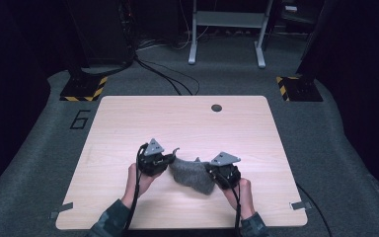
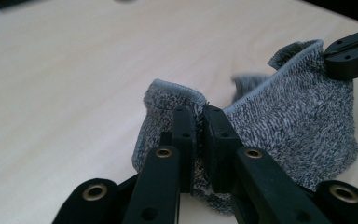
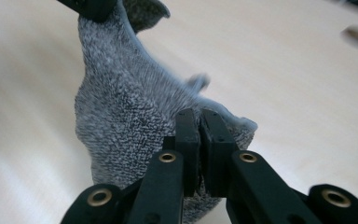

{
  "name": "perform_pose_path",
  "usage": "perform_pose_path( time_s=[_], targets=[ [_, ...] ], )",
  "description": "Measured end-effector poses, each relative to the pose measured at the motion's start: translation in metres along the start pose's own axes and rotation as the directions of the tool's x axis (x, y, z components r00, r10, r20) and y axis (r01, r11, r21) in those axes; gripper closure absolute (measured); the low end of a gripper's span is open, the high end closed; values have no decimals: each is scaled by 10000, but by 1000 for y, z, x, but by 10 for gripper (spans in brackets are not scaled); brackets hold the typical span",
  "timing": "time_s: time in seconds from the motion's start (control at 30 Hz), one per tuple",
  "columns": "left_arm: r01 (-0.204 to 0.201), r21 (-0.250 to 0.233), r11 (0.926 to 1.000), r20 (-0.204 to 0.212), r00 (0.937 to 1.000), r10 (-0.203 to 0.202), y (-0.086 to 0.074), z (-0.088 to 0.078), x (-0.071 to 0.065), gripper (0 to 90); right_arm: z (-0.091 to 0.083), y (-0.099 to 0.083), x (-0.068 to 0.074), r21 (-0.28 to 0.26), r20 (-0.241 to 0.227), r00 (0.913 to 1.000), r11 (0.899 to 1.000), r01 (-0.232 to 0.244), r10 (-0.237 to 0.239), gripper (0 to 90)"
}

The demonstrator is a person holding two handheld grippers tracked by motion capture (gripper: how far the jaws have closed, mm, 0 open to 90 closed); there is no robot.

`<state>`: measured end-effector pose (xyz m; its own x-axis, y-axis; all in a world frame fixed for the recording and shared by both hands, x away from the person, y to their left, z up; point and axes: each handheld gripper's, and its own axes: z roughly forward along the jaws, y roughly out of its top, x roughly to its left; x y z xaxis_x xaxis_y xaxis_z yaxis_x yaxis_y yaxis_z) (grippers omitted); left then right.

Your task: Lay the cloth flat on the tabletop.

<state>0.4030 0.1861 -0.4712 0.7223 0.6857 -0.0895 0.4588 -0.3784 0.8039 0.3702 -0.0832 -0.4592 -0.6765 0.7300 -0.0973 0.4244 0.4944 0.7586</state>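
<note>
Both claws, left (image 1: 167,160) and right (image 1: 211,170), clamp grey cloth (image 1: 192,175) over pale wood table (image 1: 187,118) (dark carpeted room).

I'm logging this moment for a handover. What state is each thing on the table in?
grey cloth: bunched, lifted between the two grippers, lower edge near the table.
left gripper: shut on the cloth's hemmed edge.
right gripper: shut on the opposite edge.
</note>
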Motion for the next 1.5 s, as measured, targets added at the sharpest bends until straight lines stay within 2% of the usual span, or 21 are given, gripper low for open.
perform_pose_path(
  time_s=[0.1, 0.2, 0.23, 0.3, 0.37, 0.4, 0.47, 0.57, 0.63, 0.7, 0.8, 0.83, 0.93, 1.0, 1.1, 1.23, 1.3, 1.33, 1.37, 1.4, 1.5],
  targets=[
    [247, 577, 9980, 252, 9993, -261, -20, 0, 0, 749, 3, -13, 7, 422, -555, 9983, 9990, -175, 198, 804],
    [610, 892, 9941, 193, 9978, -629, -31, -3, 1, 586, 1, -18, 8, 648, -984, 9944, 9974, -308, 371, 700],
    [721, 1005, 9923, 121, 9972, -737, -32, -4, 2, 524, -1, -18, 6, 540, -1187, 9921, 9979, -351, 413, 660],
    [820, 895, 9926, 5, 9966, -824, -33, -9, 3, 413, -6, -16, 1, 320, -1318, 9895, 9979, -560, 597, 600],
    [708, 778, 9945, -221, 9974, -693, -32, -13, 1, 367, -12, -10, -4, 36, -1366, 9878, 9972, -749, 747, 540],
    [514, 948, 9942, -238, 9985, -494, -31, -13, 0, 348, -13, -7, -7, -120, -1345, 9877, 9965, -824, 800, 513],
    [425, 1121, 9928, -222, 9989, -402, -33, -10, -2, 329, -15, 1, -11, -392, -1418, 9861, 9948, -935, 871, 504],
    [227, 1291, 9914, -211, 9996, -202, -36, -4, -5, 341, -10, 14, -12, -512, -1630, 9823, 9935, -1022, 926, 488],
    [181, 1363, 9905, -105, 9998, -168, -39, 0, -8, 409, -1, 23, -12, -319, -1745, 9814, 9957, -867, 798, 481],
    [-38, 1433, 9897, -129, 9999, 57, -42, 3, -12, 476, 9, 30, -7, -84, -2039, 9767, 9975, -706, 674, 485],
    [-287, 1579, 9870, 49, 9996, 282, -43, 6, -15, 592, 25, 37, 2, 430, -2516, 9676, 9990, -99, 204, 600],
    [-363, 1546, 9873, -21, 9993, 371, -44, 6, -17, 624, 29, 37, 5, 587, -2563, 9666, 9983, 66, 87, 646],
    [-598, 1579, 9856, 45, 9982, 598, -46, 7, -18, 707, 36, 36, 9, 774, -2349, 9717, 9959, 458, -264, 783],
    [-746, 1570, 9848, 37, 9972, 750, -47, 7, -18, 744, 36, 34, 7, 838, -2111, 9774, 9962, 249, -67, 844],
    [-798, 1573, 9843, 55, 9968, 799, -50, 5, -15, 779, 32, 32, -2, 600, -1594, 9870, 9982, -91, 185, 874],
    [-832, 1584, 9839, 101, 9965, 826, -51, 3, -14, 808, 22, 27, -18, 337, -935, 9943, 9983, -484, 513, 879],
    [-915, 1564, 9835, 86, 9958, 913, -51, 2, -13, 809, 17, 24, -28, 151, -591, 9959, 9976, -681, 689, 879],
    [-1042, 1653, 9807, 153, 9946, 1031, -51, 0, -12, 809, 15, 22, -32, 91, -451, 9954, 9964, -841, 844, 879],
    [-1022, 1567, 9823, 165, 9948, 1009, -51, 0, -12, 809, 13, 20, -36, 9, -303, 9948, 9953, -970, 970, 879],
    [-1034, 1610, 9815, 283, 9946, 1001, -51, -1, -11, 808, 11, 19, -41, -77, -207, 9937, 9939, -1104, 1103, 879],
    [-1119, 1635, 9802, 197, 9937, 1102, -51, -3, -7, 806, 6, 12, -52, -255, 61, 9894, 9891, -1451, 1453, 879]
  ],
)
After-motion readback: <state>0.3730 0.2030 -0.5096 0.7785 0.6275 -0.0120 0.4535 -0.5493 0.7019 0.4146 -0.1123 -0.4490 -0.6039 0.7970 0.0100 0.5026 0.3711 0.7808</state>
